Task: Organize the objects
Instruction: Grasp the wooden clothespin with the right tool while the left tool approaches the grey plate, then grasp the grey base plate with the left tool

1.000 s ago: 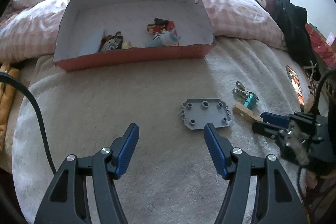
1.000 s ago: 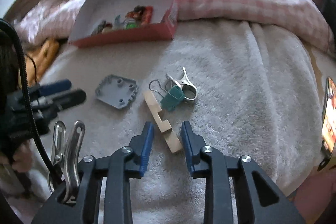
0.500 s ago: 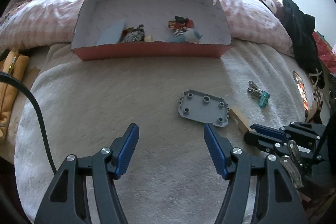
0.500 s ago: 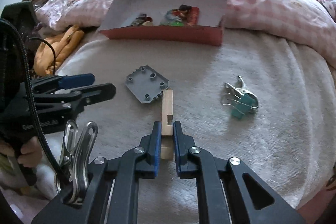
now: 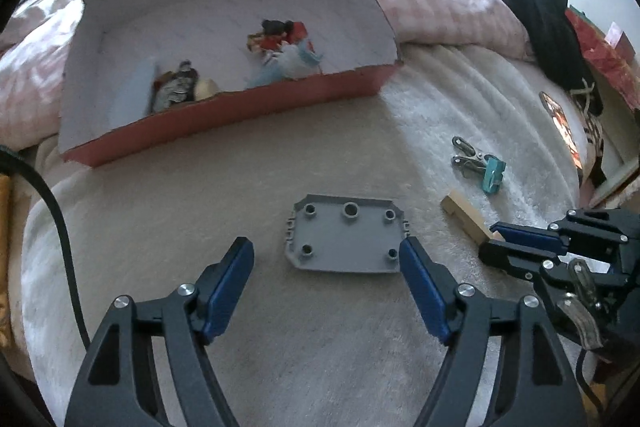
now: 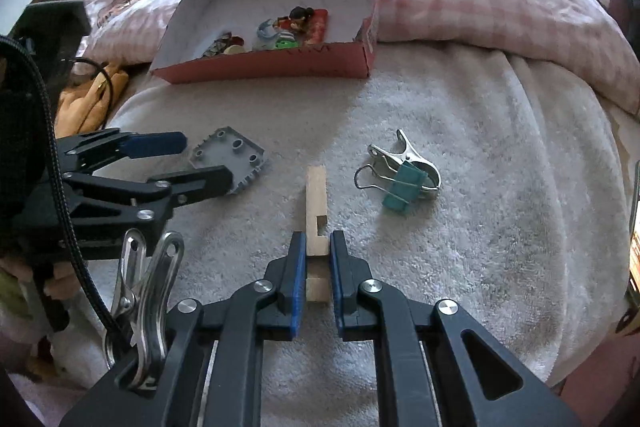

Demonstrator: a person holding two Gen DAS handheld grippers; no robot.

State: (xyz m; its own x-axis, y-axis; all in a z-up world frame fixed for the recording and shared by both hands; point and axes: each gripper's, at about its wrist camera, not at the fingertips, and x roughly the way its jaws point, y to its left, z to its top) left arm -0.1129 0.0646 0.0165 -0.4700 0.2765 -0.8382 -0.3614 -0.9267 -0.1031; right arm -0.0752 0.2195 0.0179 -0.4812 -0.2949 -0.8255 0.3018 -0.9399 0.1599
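Fluffy white blanket point(image 6: 480, 147): right gripper point(image 6: 318, 251) clamps notched wooden block point(image 6: 316, 195); left gripper point(image 5: 326, 255), just widening, straddles flat grey studded plate point(image 5: 346, 241).

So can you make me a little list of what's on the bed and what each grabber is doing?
surface: fluffy white blanket
box: red box, open, small toys inside
right gripper: shut on the wooden block
left gripper: open, jaws just widened, either side of the grey plate, not squeezing it
still loose: metal clip touching a teal binder clip
not yet boxed: block, plate, both clips
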